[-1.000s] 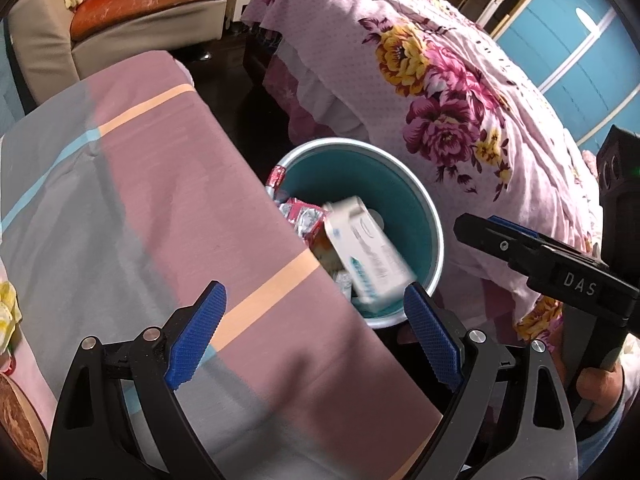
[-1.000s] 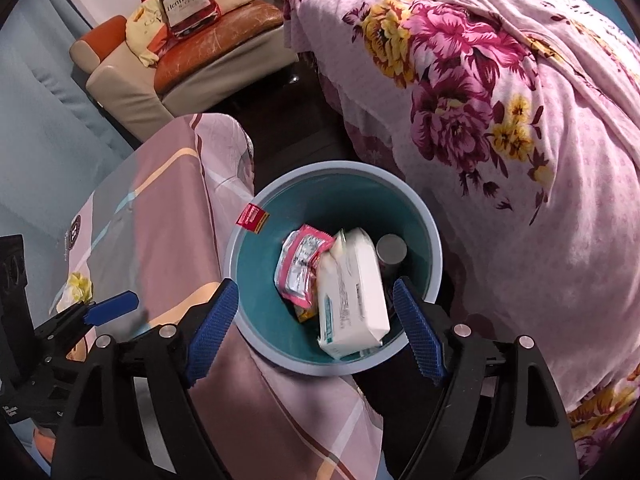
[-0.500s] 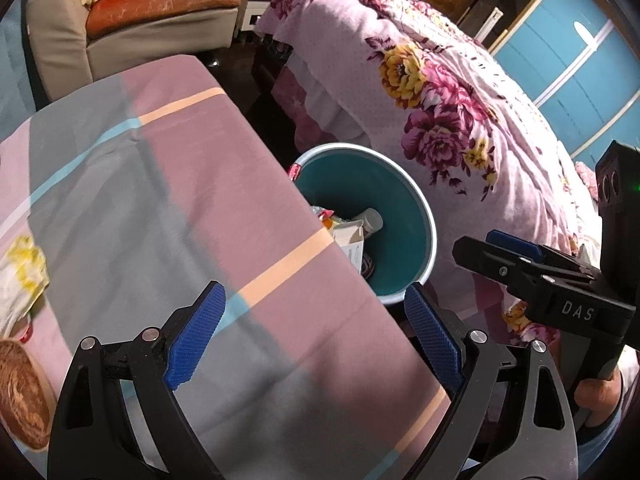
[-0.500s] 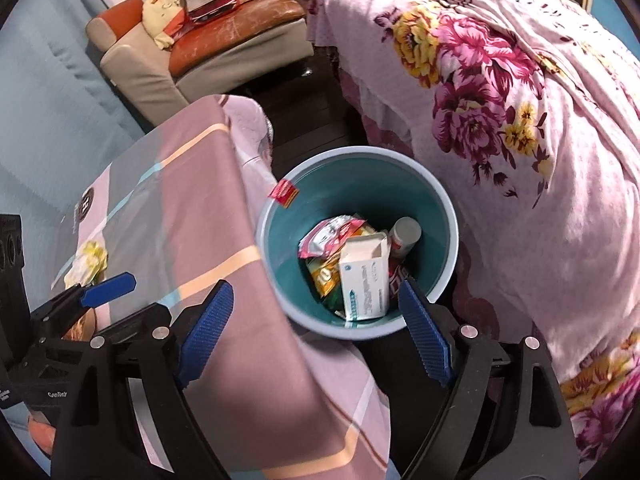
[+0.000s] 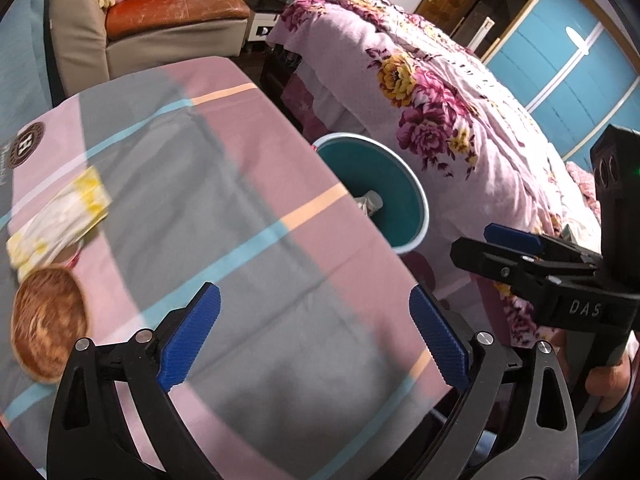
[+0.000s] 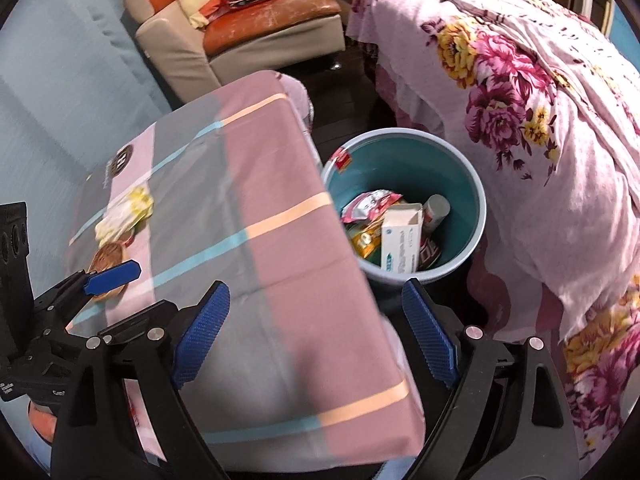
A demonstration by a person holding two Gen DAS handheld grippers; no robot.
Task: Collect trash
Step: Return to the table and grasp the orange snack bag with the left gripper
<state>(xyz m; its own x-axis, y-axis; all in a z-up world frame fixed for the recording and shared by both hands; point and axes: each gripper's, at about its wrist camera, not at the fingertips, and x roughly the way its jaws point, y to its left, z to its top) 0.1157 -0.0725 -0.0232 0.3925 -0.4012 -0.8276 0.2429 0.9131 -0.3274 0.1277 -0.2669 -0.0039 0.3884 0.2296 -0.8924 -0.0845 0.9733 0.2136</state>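
A teal bin (image 6: 472,184) stands on the floor between the table and the bed; it also shows in the left wrist view (image 5: 418,204). Inside lie a white box (image 6: 400,244), a pink wrapper (image 6: 366,206), a yellow packet (image 6: 364,242) and a small bottle (image 6: 436,208). A yellow-white wrapper (image 5: 60,216) and a round brown cake (image 5: 48,324) lie on the table's left side. My left gripper (image 5: 316,340) is open and empty above the table. My right gripper (image 6: 316,332) is open and empty above the table's near corner.
The table (image 5: 224,184) has a pink, grey and blue checked cloth. A bed with a floral pink cover (image 6: 540,92) is at the right. A beige and orange sofa (image 6: 256,28) with a bottle-shaped cushion stands at the back. Dark floor lies between them.
Both grippers have pulled back from over the bin toward the table. The white box has dropped and settled inside the bin. The wrapper and cake have come into view.
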